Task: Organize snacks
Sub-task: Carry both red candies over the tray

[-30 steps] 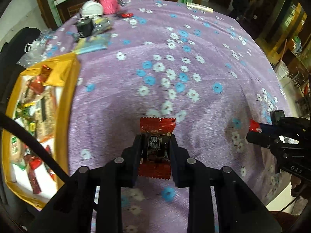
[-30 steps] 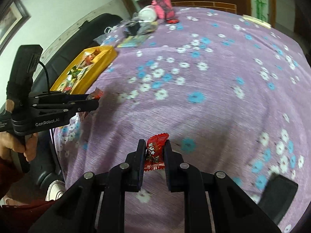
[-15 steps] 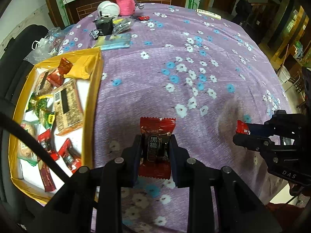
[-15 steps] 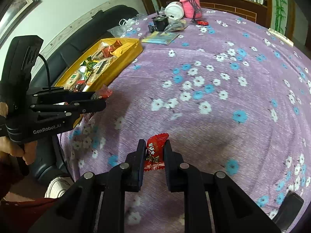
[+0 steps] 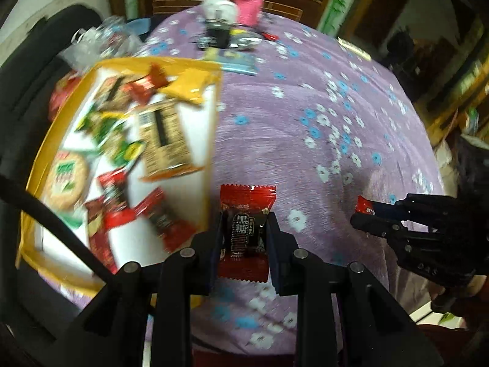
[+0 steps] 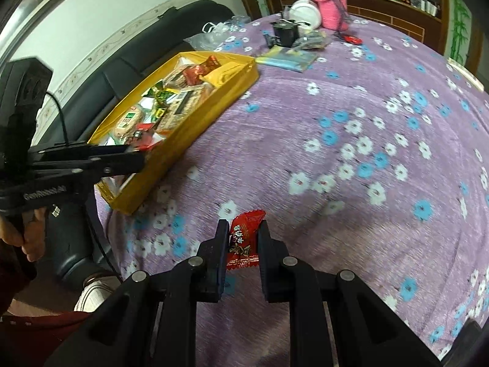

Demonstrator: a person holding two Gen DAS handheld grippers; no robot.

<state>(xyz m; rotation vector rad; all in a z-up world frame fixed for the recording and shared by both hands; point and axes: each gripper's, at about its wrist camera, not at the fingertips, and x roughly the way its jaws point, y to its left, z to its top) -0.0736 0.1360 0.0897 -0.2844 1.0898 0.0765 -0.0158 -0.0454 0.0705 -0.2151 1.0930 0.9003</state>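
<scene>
My left gripper (image 5: 244, 229) is shut on a red and black candy packet (image 5: 246, 214), held just right of the yellow snack box's (image 5: 211, 128) near right wall. The box holds several wrapped snacks and also shows in the right wrist view (image 6: 195, 122). My right gripper (image 6: 243, 235) is shut on a small red candy (image 6: 243, 238), held above the purple flowered tablecloth (image 6: 351, 168). In the left wrist view the right gripper (image 5: 360, 214) is at the right with the red candy (image 5: 365, 206) at its tip. In the right wrist view the left gripper (image 6: 134, 159) is over the box's near end.
At the table's far end stand a pink cup (image 6: 331, 9), a white lid (image 6: 305, 13), a black cup (image 6: 285, 33) and a blue booklet (image 6: 288, 58). A black sofa (image 6: 137, 58) runs along the left behind the box. The table edge is close in front.
Both grippers have moved left toward the yellow box, each still holding its candy. The left gripper now sits by the box's near right wall.
</scene>
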